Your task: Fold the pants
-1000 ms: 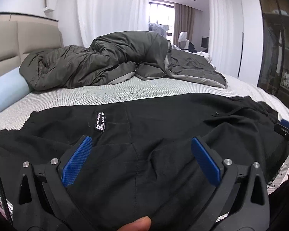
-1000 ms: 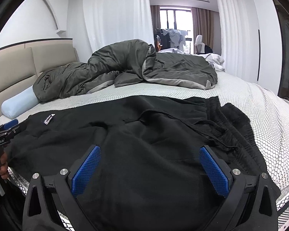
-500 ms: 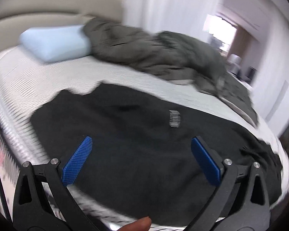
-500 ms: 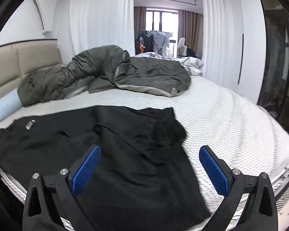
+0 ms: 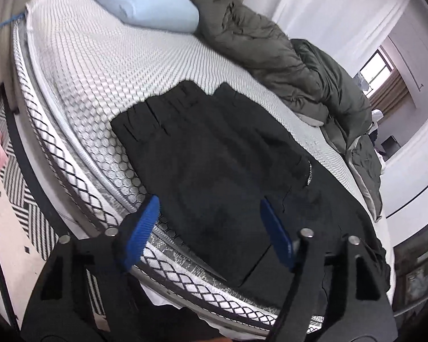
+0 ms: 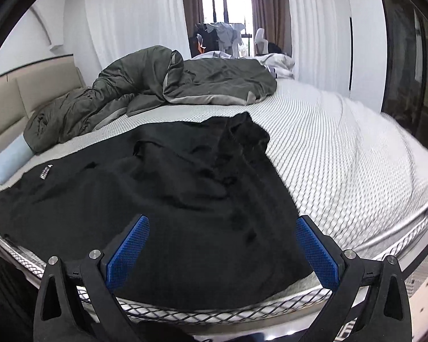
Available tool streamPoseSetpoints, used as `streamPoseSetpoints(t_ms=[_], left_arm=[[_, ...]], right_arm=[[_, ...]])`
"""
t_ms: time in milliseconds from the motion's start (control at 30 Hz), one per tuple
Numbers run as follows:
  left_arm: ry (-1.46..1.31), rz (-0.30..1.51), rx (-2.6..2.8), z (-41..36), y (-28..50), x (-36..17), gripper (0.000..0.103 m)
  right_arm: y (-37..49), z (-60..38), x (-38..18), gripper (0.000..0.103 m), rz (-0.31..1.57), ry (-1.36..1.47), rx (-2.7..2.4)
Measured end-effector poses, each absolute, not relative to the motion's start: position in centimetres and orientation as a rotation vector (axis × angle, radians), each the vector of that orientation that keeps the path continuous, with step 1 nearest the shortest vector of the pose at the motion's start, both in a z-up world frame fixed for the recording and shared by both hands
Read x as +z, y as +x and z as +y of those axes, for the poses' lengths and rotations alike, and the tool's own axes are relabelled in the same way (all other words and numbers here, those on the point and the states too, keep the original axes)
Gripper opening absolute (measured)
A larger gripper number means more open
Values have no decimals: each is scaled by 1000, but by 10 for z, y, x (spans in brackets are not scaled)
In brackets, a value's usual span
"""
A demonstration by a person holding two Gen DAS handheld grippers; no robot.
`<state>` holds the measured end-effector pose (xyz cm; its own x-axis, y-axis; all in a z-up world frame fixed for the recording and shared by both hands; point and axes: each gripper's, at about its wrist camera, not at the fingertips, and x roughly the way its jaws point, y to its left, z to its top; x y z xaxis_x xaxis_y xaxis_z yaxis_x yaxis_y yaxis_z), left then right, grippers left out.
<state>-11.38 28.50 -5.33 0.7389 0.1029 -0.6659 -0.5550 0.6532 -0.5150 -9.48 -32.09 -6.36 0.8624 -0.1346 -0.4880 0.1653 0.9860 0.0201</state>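
Note:
Black pants (image 5: 214, 156) lie spread along the near edge of the bed. In the left wrist view their leg ends point up the mattress, and a small white label (image 5: 309, 173) shows. My left gripper (image 5: 209, 202) hangs tilted over the near hem at the bed's edge. Its jaws are closing, the fabric lies below and between them, and the blue pads (image 5: 141, 229) are not pressing it. In the right wrist view the pants (image 6: 171, 185) are rumpled toward the waist end. My right gripper (image 6: 221, 219) stands wide open just above them, holding nothing.
A crumpled olive duvet (image 6: 171, 85) covers the far side of the white mattress (image 6: 342, 156). A pale blue pillow (image 5: 145, 2) lies by the beige headboard (image 6: 28, 94). A black-and-white patterned rug (image 5: 22, 213) is beside the bed, and a dark glass wardrobe (image 6: 408, 57) stands at right.
The left view has swung and rolled from the middle of the pants to their leg end at the bed edge, and its jaws have narrowed. The right gripper has shifted sideways along the pants, still wide open.

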Motion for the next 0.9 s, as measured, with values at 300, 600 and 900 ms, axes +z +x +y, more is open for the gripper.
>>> streamPoseSetpoints(t_ms=[300,600,900], left_arm=[[-855,702,392,302,-84,-76,54],[-914,765,266,293,-93,-88,54],[-788,674,299,270,-78,-70,49]], right_arm=[[-99,-327,-74,103,537,149,-177],[-121,-349,-86,103,535,257,-215],[-122,-386,-111,96,530,592,-87]])
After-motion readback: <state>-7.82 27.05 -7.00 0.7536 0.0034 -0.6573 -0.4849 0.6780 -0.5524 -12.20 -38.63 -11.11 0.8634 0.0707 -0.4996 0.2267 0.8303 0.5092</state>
